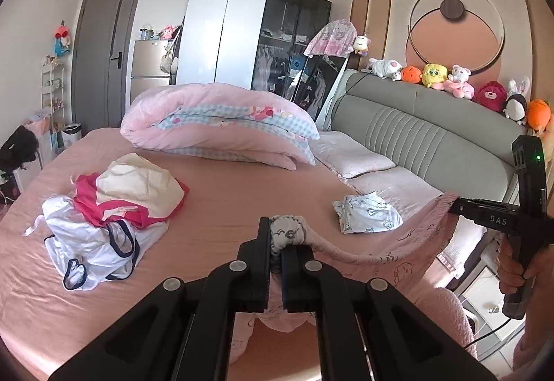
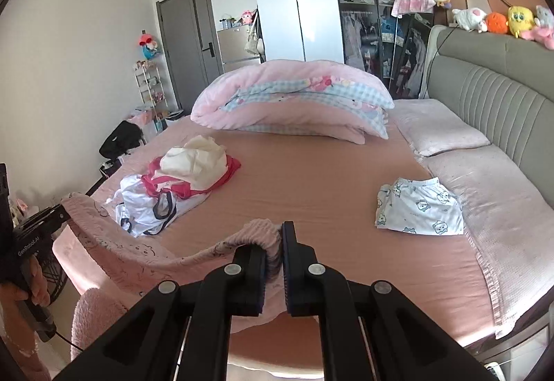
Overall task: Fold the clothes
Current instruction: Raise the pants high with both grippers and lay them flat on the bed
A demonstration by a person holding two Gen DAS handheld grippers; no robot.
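L fingers: my left gripper [image 1: 277, 253] clamped tight on one corner of the pink garment [image 1: 391, 253].
R fingers: my right gripper [image 2: 275, 251] pinched on the other corner (cloth bunched betw. the pads).
Garment: hangs betw. both hands, over the near edge of the bed [image 1: 214, 204], top hem sagging.
Long axis: runs L-R, gripper to gripper; neither hand nearer.
Next, I'd judge: lay it flat fwd on the bare sheet.
Pile: unfolded clothes [image 1: 114, 208] far left; folded blue-print piece [image 1: 367, 213] right, by the pillows.
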